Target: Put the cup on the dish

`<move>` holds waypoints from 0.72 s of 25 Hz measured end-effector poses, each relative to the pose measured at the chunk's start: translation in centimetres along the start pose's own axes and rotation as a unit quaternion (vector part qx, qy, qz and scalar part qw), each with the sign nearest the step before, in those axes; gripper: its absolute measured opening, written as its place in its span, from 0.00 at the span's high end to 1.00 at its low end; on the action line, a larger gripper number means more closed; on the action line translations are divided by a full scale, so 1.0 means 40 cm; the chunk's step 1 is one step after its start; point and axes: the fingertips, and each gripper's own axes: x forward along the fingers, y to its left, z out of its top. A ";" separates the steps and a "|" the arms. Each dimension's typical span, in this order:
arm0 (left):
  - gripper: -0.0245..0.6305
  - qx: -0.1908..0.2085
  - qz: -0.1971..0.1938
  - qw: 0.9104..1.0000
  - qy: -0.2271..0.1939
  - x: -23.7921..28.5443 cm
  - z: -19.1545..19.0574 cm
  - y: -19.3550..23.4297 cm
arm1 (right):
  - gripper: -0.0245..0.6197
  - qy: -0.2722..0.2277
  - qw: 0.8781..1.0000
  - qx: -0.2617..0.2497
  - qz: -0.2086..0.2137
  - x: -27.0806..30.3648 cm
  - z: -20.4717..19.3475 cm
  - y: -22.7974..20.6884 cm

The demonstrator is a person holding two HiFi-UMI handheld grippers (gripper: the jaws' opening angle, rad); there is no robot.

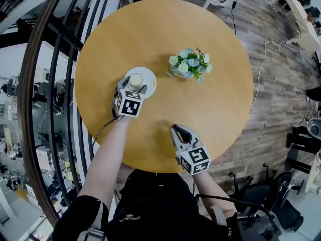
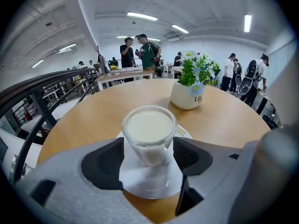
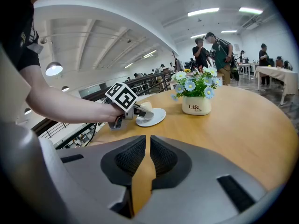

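Note:
A clear cup (image 1: pixel 136 79) of creamy white liquid stands upright on a white dish (image 1: pixel 150 81) at the left of the round wooden table (image 1: pixel 200 114). My left gripper (image 1: pixel 133 86) is open, one jaw on each side of the cup (image 2: pixel 149 134), with the pads (image 2: pixel 106 160) level with its lower half and slightly off the glass. The dish (image 2: pixel 149 183) shows below the cup between the jaws. My right gripper (image 1: pixel 176 129) hovers shut and empty over the table's near edge. From the right gripper view, the left gripper (image 3: pixel 142 112) reaches over the dish (image 3: pixel 158 118), while the right gripper (image 3: pixel 145 149) holds nothing.
A white pot of blue and white flowers (image 1: pixel 189 64) stands right of the dish, near the table's middle, and appears behind the cup as the pot (image 2: pixel 187 94). Dark curved railings (image 1: pixel 55 84) run along the table's left. People stand far off in the hall.

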 end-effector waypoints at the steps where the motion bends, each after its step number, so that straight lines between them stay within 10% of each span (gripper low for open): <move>1: 0.48 -0.002 0.000 1.000 0.000 0.000 -0.001 0.001 | 0.93 -0.002 1.000 -0.001 0.000 0.001 0.001 0.000; 18: 0.48 -0.019 -0.005 1.000 0.010 -0.045 -0.024 -0.013 | 0.93 -0.011 1.000 -0.003 -0.006 -0.030 0.018 0.006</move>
